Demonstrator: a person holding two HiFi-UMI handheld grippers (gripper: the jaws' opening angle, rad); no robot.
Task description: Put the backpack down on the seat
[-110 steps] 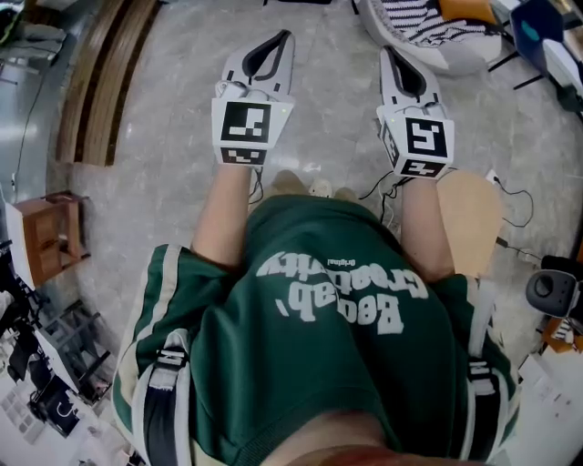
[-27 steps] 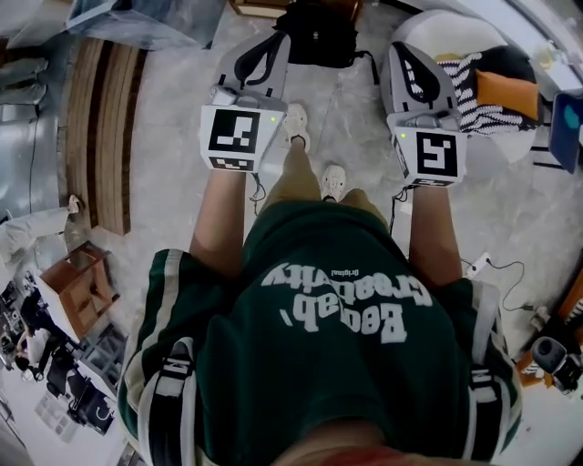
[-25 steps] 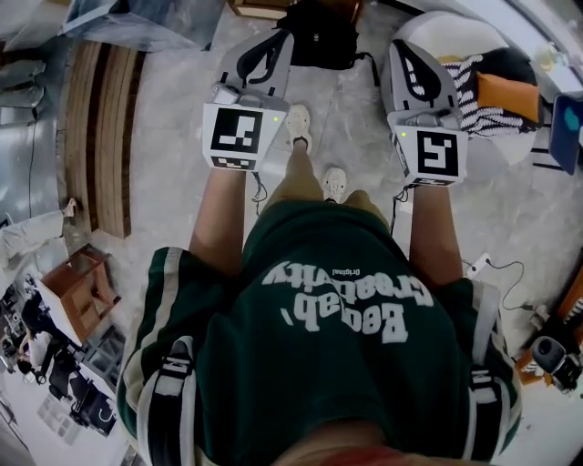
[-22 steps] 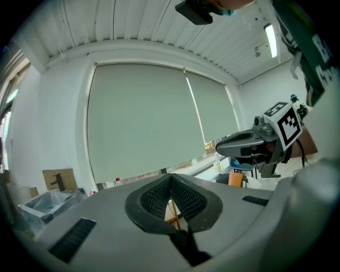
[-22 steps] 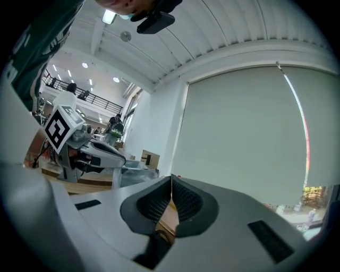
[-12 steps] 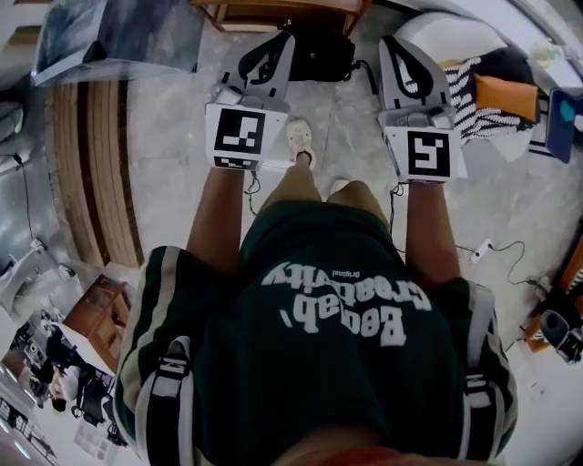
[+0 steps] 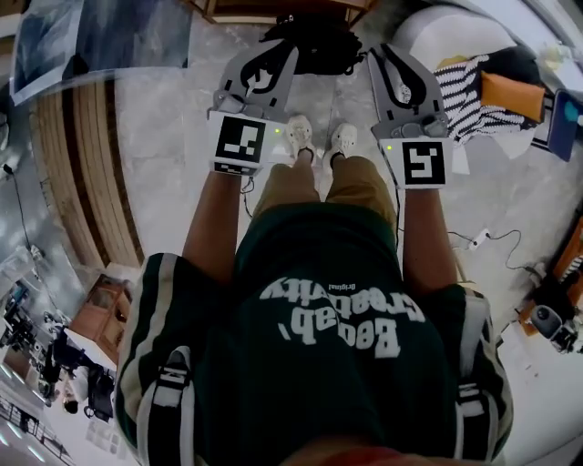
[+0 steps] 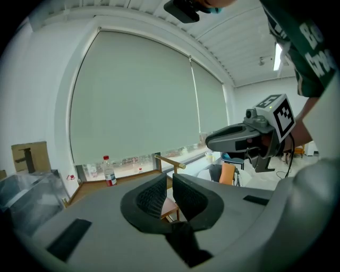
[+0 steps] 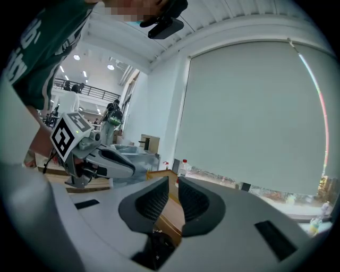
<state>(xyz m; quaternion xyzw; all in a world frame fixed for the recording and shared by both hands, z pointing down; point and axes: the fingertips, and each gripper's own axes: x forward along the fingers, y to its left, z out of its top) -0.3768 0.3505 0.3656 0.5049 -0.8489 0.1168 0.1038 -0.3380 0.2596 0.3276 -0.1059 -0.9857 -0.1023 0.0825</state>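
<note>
Left gripper and right gripper are both closed, with nothing in either. The black backpack is on the floor just ahead of the tips, between them, with the wooden seat frame right beyond it. The floor is pale marbled stone. There are wood planks out past the left gripper and a striped cushion past the right. Ahead is a big window with its blind down and a red-capped bottle on the sill. The white shirt lettering isn't legible.

The soft backpack is black, the marbled stone floor pale grey. The person's shirt is dark green with white lettering, the trousers tan. The patterned cushion is black-and-white striped, the plain cushion orange.
</note>
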